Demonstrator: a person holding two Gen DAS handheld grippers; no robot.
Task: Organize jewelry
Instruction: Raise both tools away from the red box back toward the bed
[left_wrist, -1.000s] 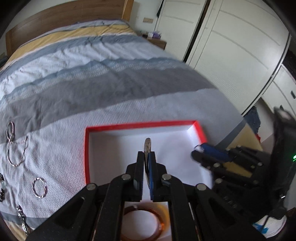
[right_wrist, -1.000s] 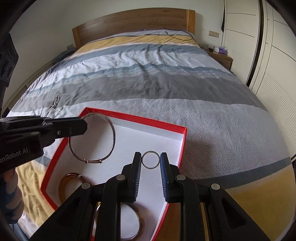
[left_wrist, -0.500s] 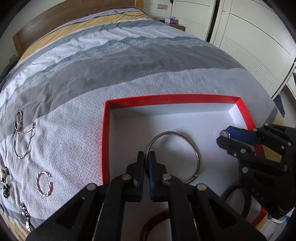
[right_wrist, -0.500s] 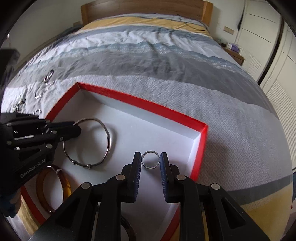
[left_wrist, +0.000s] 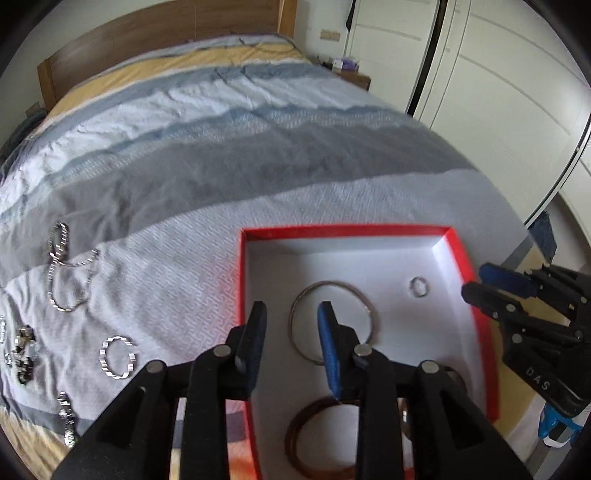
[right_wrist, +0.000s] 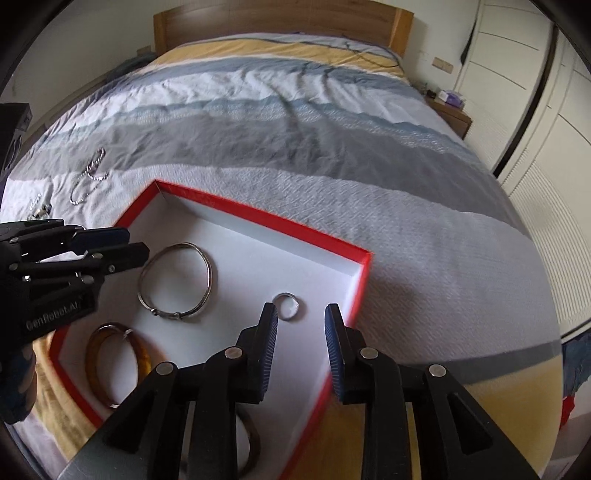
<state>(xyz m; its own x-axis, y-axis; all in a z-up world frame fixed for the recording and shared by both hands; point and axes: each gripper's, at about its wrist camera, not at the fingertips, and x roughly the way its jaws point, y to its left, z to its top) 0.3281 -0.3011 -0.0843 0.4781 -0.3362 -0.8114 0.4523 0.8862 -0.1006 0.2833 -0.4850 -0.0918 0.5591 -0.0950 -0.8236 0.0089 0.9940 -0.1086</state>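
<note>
A red-rimmed box (left_wrist: 347, 230) (right_wrist: 258, 214) with a white floor lies on the bed. A thin silver bangle (left_wrist: 371, 317) (right_wrist: 210, 273) rests flat in it, beside an amber bangle (left_wrist: 295, 435) (right_wrist: 143, 360) and a small silver ring (left_wrist: 411, 286) (right_wrist: 287, 294). My left gripper (left_wrist: 291, 314) (right_wrist: 136, 243) hovers over the bangle's left edge, its jaws opening and nothing pressed between them. The jaws of my right gripper (right_wrist: 301, 312) (left_wrist: 472, 284) are also opening. The ring lies loose on the floor just ahead of them.
Loose jewelry lies on the bedspread left of the box: a silver chain (left_wrist: 62, 280) (right_wrist: 88, 177), a twisted hoop (left_wrist: 118, 356) and dark small pieces (left_wrist: 24, 354). A dark bangle (right_wrist: 255, 443) sits at the box's near edge. White wardrobes (left_wrist: 498, 92) stand to the right.
The left jaws have opened and let go of the silver bangle, which now lies flat in the box. The right jaws have widened and released the small ring onto the box floor.
</note>
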